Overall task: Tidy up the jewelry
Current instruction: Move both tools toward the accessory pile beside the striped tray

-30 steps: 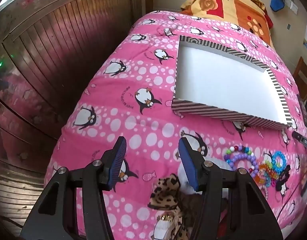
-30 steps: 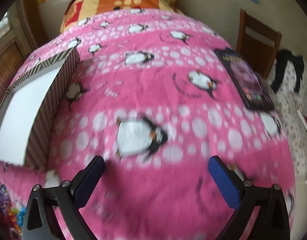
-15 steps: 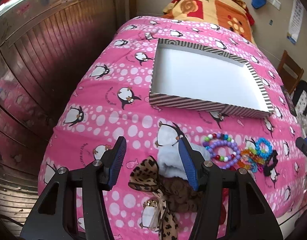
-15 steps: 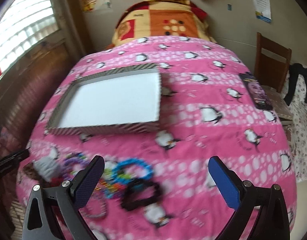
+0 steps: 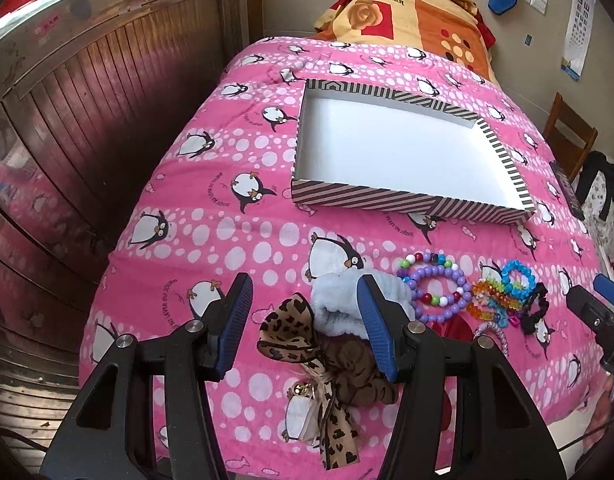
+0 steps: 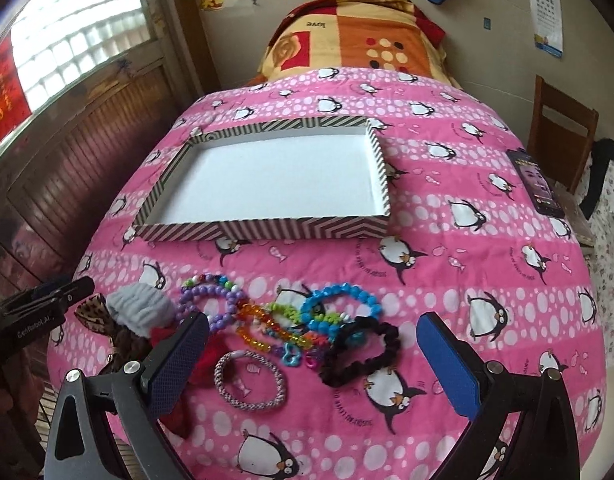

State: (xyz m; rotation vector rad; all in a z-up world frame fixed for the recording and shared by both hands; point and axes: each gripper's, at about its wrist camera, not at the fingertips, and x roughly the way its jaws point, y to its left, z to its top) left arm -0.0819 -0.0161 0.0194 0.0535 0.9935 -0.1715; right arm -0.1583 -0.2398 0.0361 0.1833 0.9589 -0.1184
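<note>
So the striped box (image 6: 263,232) sits open on the pink penguin blanket (image 6: 467,280), and all the jewelry is heaped just in front of it. Going left to right below the box: leopard bow (image 5: 295,332), pale fluffy scrunchie (image 6: 141,310), purple bead bracelet (image 6: 205,298), orange bead bracelet (image 6: 263,320), blue bead bracelet (image 6: 343,302), black scrunchie (image 6: 363,350). Left gripper (image 5: 305,318) hovers over the bow end, jaws moderately apart, holding nothing. Right gripper (image 6: 313,360) is spread wide over the bracelets, also empty.
</note>
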